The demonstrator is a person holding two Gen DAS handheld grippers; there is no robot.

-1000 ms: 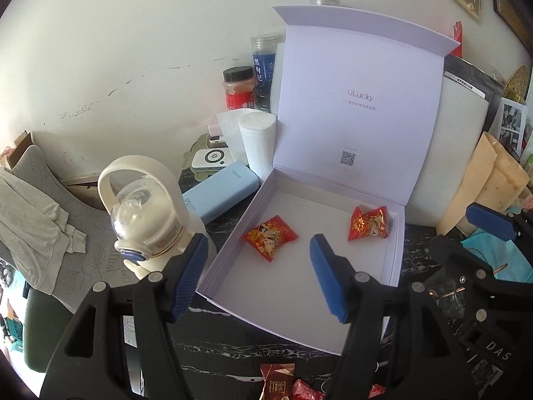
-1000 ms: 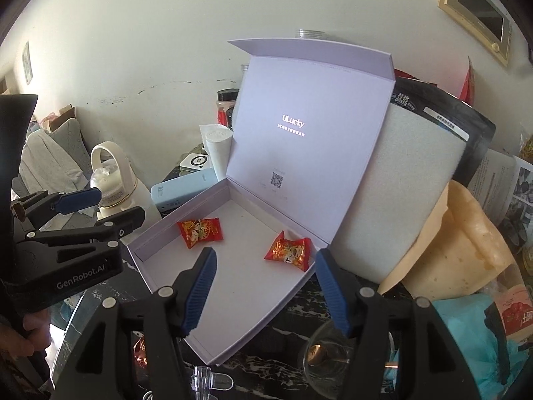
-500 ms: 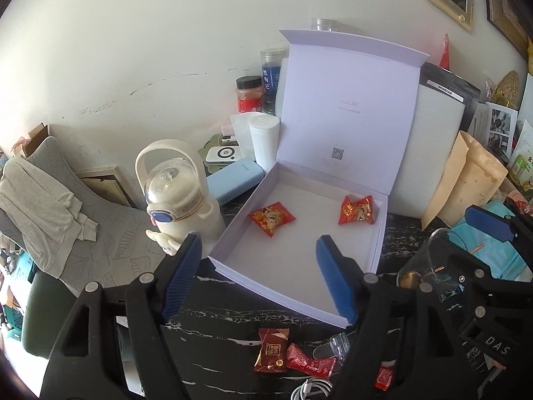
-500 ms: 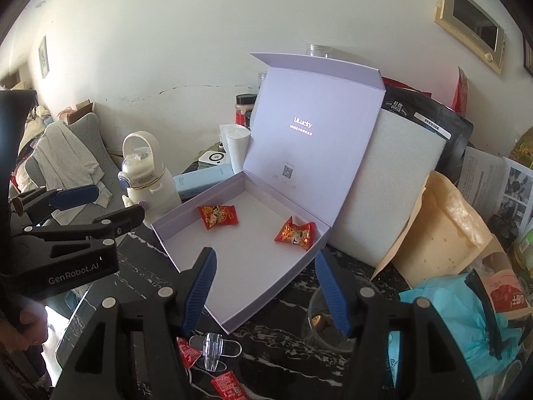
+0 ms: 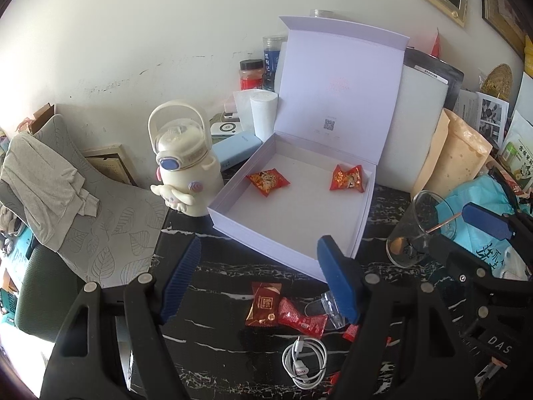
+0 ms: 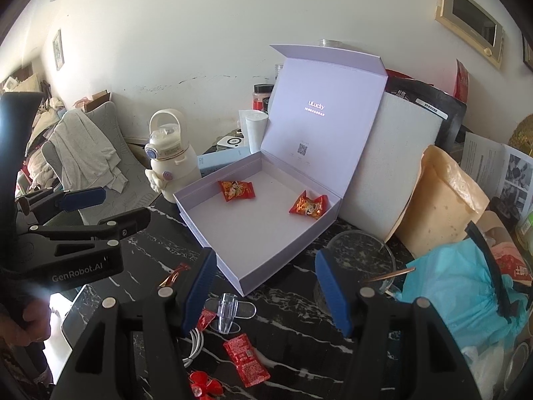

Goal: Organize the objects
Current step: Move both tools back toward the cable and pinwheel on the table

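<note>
On the black marble-patterned table (image 5: 216, 286), a pale lilac box (image 5: 293, 220) lay with its lid (image 5: 336, 86) standing upright at the back, and two red-and-orange snack packets rested apart on its floor: one (image 5: 267, 180) toward the left wall, the other (image 5: 346, 178) near the right rear corner. The left gripper (image 5: 260, 278) hung above the table in front of the box, its blue pads (image 5: 181, 278) spread wide with nothing between them; its jaws had just been opening. Below that gap, on the dark surface, lay a brown-red sachet (image 5: 264, 305) touching a bright red wrapper (image 5: 301, 316), and nearer the camera a coiled white cable (image 5: 304, 358). The right gripper (image 6: 266, 291) likewise hovered with its fingers (image 6: 331, 291) parted and empty, the near corner of the box showing in the gap. A small clear plastic clip (image 6: 228, 310) sat just below it, with another red wrapper (image 6: 246, 358) further forward. A clear glass cup (image 5: 416, 230) holding a thin stick stood just beside the right side of the box, and a cream bottle with a loop handle (image 5: 181, 156) stood at its left, with a light blue power bank (image 5: 235, 146) behind it. A tan pouch (image 6: 439, 196) leaned to the right of the box next to a turquoise bag (image 6: 463, 283).
</note>
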